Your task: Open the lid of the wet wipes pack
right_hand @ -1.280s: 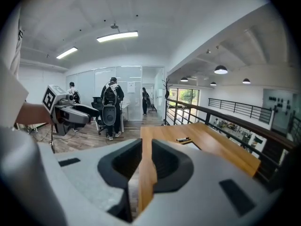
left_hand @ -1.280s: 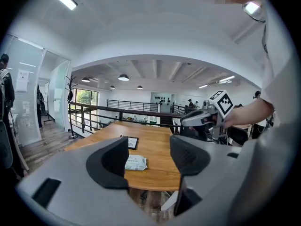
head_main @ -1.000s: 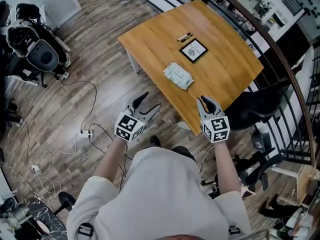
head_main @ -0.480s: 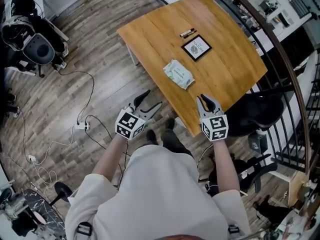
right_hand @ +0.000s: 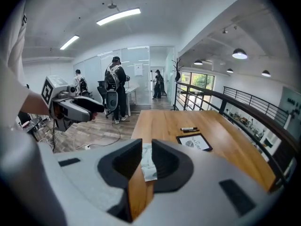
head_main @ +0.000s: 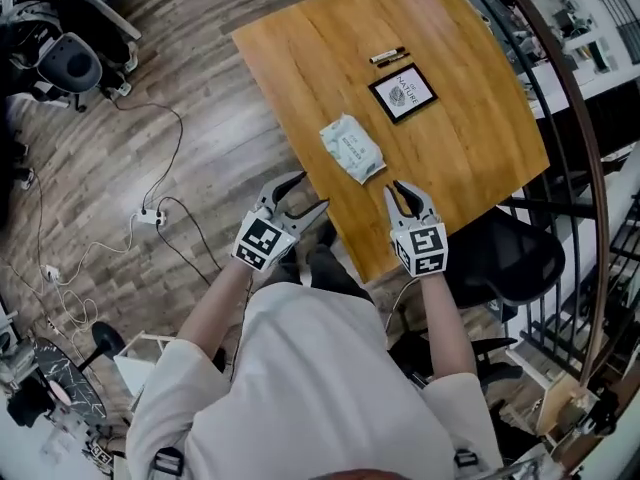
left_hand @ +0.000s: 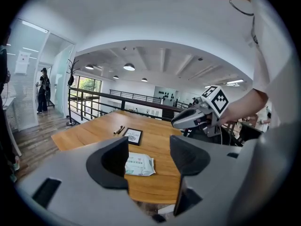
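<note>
Reach comes first here, in our judgement. The wet wipes pack [head_main: 352,149] lies flat on the wooden table [head_main: 460,158], close to its left edge and a little beyond both grippers. As far as we can tell, its lid is not yet lifted.

The left gripper [head_main: 306,194] hovers at the table's near-left edge with its jaws spread wide and nothing in them. The pack shows between them only at a distance. The right gripper [head_main: 397,187] hangs over the near part of the tabletop, right of the pack, with its jaws drawn to a narrow slit and likewise empty.

To do this well, we would pin the pack's body with one gripper so the soft bag cannot slide or buckle. We would then bring the other's tip under the free edge of the flap and peel low and slowly. That edge is too small for us to place from here, so we would look closer before committing.

Farther along the table sit a framed picture [head_main: 403,92] and, beyond it, two markers [head_main: 387,56], all well apart from the pack. A dark office chair [head_main: 520,253] stands at the right, cables [head_main: 150,208] trail over the floor at the left, and people [right_hand: 114,86] stand far off. Nothing lies between the grippers and the pack.
</note>
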The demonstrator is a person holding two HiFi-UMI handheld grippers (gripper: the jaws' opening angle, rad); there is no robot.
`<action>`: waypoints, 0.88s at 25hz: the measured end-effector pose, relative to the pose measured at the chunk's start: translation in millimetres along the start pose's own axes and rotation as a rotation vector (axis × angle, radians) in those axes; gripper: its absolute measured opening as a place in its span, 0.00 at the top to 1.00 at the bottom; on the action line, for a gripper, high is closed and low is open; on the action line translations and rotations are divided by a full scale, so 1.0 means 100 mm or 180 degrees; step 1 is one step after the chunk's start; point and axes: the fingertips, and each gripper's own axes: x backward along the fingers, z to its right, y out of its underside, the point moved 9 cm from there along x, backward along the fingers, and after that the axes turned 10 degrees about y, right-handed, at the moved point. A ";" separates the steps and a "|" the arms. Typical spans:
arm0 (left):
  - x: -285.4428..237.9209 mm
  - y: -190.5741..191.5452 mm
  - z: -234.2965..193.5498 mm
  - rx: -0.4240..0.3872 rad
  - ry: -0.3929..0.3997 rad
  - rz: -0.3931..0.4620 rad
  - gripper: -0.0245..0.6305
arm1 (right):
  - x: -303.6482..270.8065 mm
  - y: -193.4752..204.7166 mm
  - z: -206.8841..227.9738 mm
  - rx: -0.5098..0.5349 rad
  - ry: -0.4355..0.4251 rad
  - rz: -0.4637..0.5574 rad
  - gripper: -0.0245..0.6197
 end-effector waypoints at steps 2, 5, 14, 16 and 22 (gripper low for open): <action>-0.17 0.06 -0.05 0.0030 -0.0020 -0.0024 0.55 | -0.14 0.03 0.10 0.0048 -0.0078 -0.0051 0.89; -0.40 0.20 -0.12 0.0052 -0.0066 -0.0067 0.55 | -0.36 0.11 0.21 0.0131 -0.0198 -0.0119 0.89; -0.95 0.58 -0.38 -0.0081 -0.0110 -0.0309 0.55 | -1.02 0.33 0.28 0.0354 -0.0514 -0.0222 0.89; -0.99 0.65 -0.40 -0.0064 -0.0096 -0.0364 0.55 | -1.07 0.29 0.24 0.0432 -0.0558 -0.0258 0.89; -1.31 1.03 -0.63 0.0018 0.0030 -0.0502 0.54 | -1.47 0.48 0.18 0.0547 -0.0656 -0.0391 0.89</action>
